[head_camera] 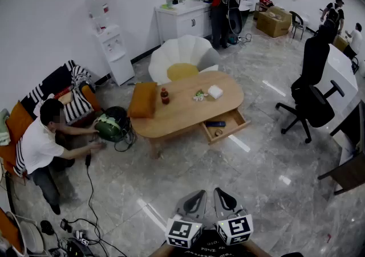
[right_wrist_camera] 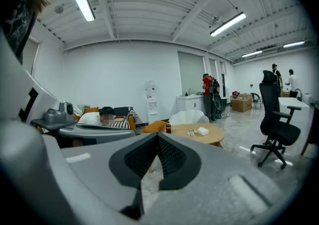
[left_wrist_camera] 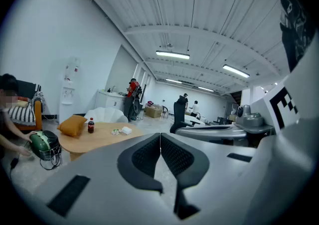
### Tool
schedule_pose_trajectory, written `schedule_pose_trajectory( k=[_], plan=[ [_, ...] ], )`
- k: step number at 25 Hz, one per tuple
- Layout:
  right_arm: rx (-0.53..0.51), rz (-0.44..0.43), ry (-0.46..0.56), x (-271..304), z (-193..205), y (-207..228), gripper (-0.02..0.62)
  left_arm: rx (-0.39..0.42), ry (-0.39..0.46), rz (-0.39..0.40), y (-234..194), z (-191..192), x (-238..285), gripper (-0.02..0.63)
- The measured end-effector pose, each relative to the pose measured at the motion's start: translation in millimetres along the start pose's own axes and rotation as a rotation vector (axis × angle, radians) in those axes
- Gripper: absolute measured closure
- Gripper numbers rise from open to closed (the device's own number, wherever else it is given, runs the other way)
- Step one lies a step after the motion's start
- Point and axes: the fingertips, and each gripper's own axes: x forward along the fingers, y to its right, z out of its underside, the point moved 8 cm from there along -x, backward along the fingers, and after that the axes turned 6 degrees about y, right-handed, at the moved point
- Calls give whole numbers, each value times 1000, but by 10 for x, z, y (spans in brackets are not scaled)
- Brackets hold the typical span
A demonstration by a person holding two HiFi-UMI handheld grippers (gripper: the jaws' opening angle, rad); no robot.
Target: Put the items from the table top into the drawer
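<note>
Noting: your left gripper (left_wrist_camera: 160, 136) and right gripper (right_wrist_camera: 157, 136) jaws clenched, empty. Open drawer (head_camera: 234, 129), mid-frame, holds dark bar (head_camera: 215, 123) lying left-right, plus ring (head_camera: 218, 133). Bottle (head_camera: 165, 96) upright on table (head_camera: 182, 114).

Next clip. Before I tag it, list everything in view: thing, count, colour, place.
table: one, light wood, room centre
drawer: one, wood, pulled open on the table's near side
dark item: one, black, in drawer
round item: one, pale, in drawer
bottle: one, dark, on table
white box: one, white, on table
small packet: one, green-white, beside the box
cushion: one, orange, table's left end
shell chair: one, white, behind table
office chair: one, black, right of table
water dispenser: one, white, by the wall
crouching person: one, white top, floor at left
left gripper: one, grey, jaws together, empty
right gripper: one, grey, jaws together, empty
</note>
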Motion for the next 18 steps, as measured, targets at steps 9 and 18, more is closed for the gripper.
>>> schedule_pose_trajectory(
  k=[9,18],
  plan=[
    [-2,19,-4,135,-31,-156,592,1,-3,19,-188,-64,-35,595],
    [12,46,21,335,-56,-312,592,10,-5,59,-465,-152,-34,595]
  ],
)
